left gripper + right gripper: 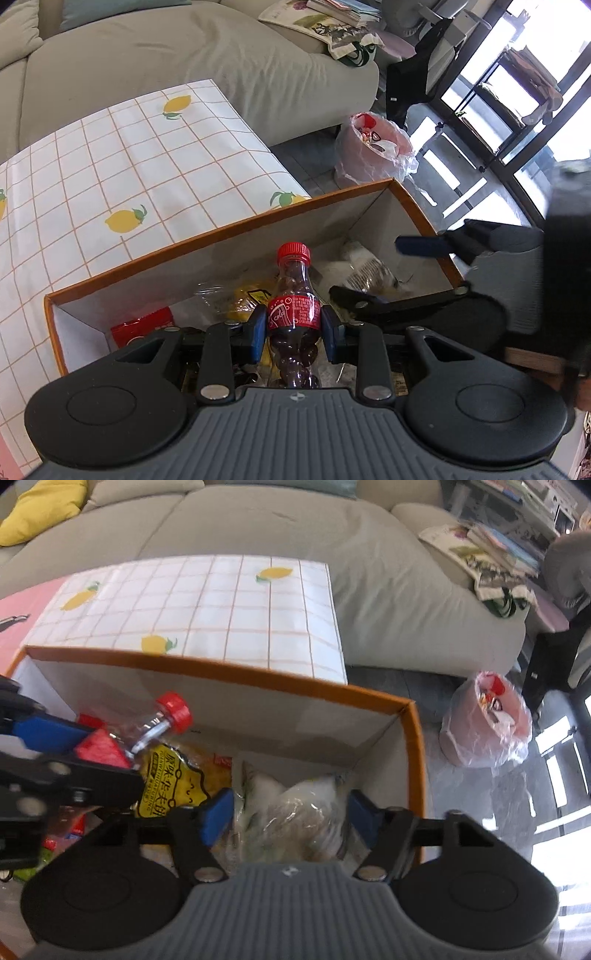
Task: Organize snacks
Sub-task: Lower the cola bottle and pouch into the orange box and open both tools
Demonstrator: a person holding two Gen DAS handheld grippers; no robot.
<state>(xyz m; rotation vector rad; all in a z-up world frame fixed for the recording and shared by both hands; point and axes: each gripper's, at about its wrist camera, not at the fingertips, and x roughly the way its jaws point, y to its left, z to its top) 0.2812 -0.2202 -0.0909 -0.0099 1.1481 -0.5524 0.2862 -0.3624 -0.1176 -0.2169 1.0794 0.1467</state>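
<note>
In the orange-rimmed box [410, 716] lie one clear bag [295, 812], one yellow packet [170, 782] and one red packet [142, 326]. The left gripper [294, 328] pinches one cola bottle [293, 295] above them. The right gripper [290, 812] stands spread around the bag, contact unclear. Lower snacks are hidden.

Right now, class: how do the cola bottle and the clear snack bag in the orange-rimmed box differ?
The cola bottle is rigid, dark and red-capped; the clear snack bag is soft, crinkled and pale.
The bottle is clamped by the left gripper; the bag lies loose between the right gripper's open jaws.
Both are over or in the box.
</note>
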